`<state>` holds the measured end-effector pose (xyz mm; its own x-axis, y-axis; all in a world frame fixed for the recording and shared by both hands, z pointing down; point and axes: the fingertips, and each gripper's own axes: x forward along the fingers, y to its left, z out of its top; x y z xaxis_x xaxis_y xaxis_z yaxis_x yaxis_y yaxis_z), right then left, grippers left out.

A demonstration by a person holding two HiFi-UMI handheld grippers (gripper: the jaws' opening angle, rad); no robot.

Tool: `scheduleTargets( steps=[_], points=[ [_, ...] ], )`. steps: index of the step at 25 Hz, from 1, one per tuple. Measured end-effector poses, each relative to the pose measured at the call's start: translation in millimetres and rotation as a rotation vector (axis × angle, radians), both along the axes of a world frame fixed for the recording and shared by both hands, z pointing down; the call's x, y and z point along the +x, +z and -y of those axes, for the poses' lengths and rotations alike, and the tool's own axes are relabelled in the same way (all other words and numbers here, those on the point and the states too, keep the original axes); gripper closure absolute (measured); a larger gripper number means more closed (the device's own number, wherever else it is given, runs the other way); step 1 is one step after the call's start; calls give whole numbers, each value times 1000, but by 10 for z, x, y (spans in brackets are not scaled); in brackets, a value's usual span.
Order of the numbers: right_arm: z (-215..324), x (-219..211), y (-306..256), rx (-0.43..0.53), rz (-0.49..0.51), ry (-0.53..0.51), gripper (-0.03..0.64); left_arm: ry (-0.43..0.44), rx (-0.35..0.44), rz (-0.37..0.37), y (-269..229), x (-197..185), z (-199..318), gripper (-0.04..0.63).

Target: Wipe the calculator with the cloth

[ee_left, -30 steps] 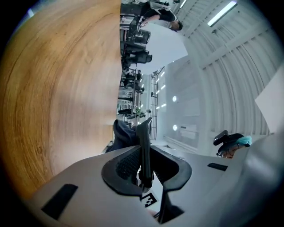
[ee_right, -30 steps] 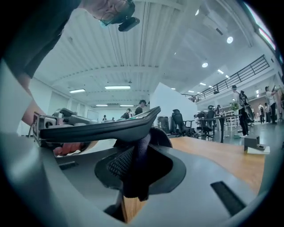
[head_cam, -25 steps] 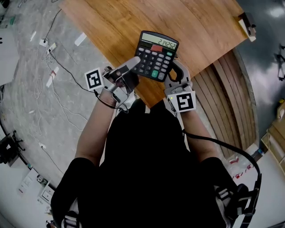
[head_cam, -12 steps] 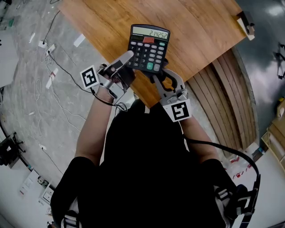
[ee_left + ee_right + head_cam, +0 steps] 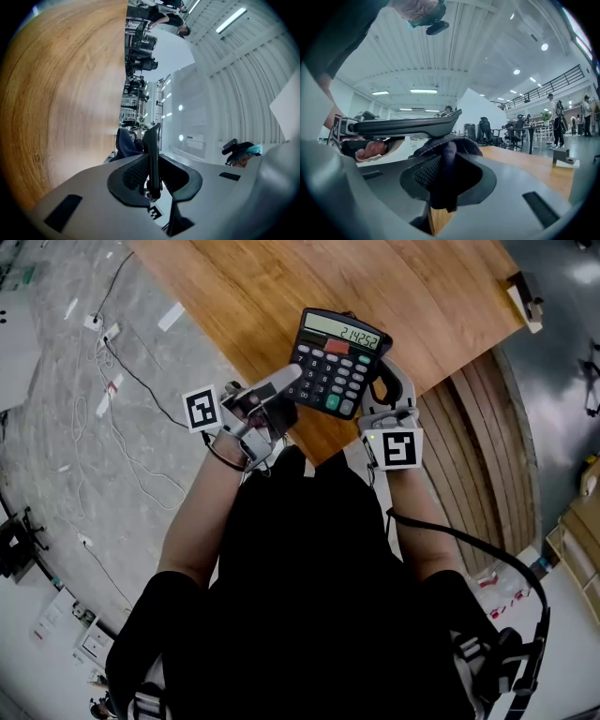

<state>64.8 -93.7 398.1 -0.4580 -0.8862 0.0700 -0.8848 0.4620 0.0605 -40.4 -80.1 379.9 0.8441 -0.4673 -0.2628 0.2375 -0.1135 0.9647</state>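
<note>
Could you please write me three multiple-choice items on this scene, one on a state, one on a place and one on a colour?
1. The left gripper is:
A. open and empty
B. shut on the calculator's edge
C. shut on a pen

2. Where is the cloth?
A. between the right gripper's jaws, under the calculator
B. in the left gripper too
C. draped over the calculator's keys

3. The calculator's body is:
A. white
B. yellow
C. black

Key: 1 B, the left gripper view shows its thin edge clamped; 2 A, the right gripper view shows it pinched there; 3 C, the head view shows it.
</note>
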Motion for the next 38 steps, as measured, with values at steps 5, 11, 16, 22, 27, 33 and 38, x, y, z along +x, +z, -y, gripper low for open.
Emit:
scheduleTargets(
  steps=[5, 11, 16, 22, 27, 33, 38],
  points=[
    [123, -201, -37, 8, 11, -19, 537, 21, -3, 5, 12, 7, -84, 525],
    [-28, -442, -82, 18, 38, -106, 537, -22, 9, -6, -47, -58, -33, 525],
    [-314, -628, -103, 40, 36, -202, 537, -75, 19, 1, -66, -159, 117, 525],
    [-424, -672, -64, 7, -1, -221, 537, -119, 31, 7, -78, -401, 370, 525],
    [-354, -373, -41, -2, -17, -143, 537, -96, 30, 11, -32, -361, 322, 525],
    [-130, -85, -151, 45, -58, -51, 537, -23, 9, -45, -24, -259, 111, 525],
    [33, -49, -295, 95, -77, -29, 537, 47, 23, -41, -39, -181, -96, 525]
  ],
)
